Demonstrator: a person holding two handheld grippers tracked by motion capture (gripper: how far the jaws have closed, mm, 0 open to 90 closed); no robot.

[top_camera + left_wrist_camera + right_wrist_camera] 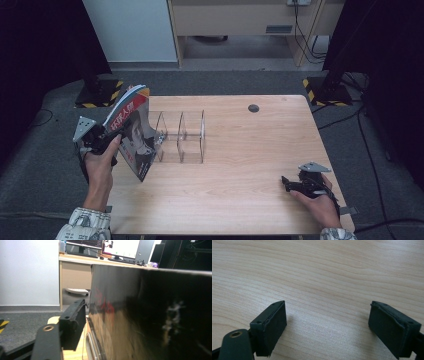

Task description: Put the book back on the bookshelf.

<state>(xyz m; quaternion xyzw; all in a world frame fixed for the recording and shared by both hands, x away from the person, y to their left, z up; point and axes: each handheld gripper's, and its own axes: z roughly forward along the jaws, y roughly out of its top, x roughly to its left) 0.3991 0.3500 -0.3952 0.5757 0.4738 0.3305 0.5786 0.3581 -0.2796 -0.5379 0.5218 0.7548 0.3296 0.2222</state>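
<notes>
A magazine [135,132] with a portrait cover stands tilted at the left end of a clear acrylic rack [182,137] on the wooden table [250,165]. My left gripper [107,137] is at the magazine's left edge. In the left gripper view the dark glossy cover [150,315] sits between the jaws, and one fingertip [73,322] stands slightly off it, so the gripper is open. The other jaw is hidden behind the cover. My right gripper [287,184] rests near the table's front right corner, open [328,325] over bare wood with nothing between its jaws.
The rack's other slots to the right hold nothing. A round cable hole [253,108] lies at the back of the table. Two stand bases with yellow-black stripes [100,95] [325,90] sit on the floor behind the table's corners.
</notes>
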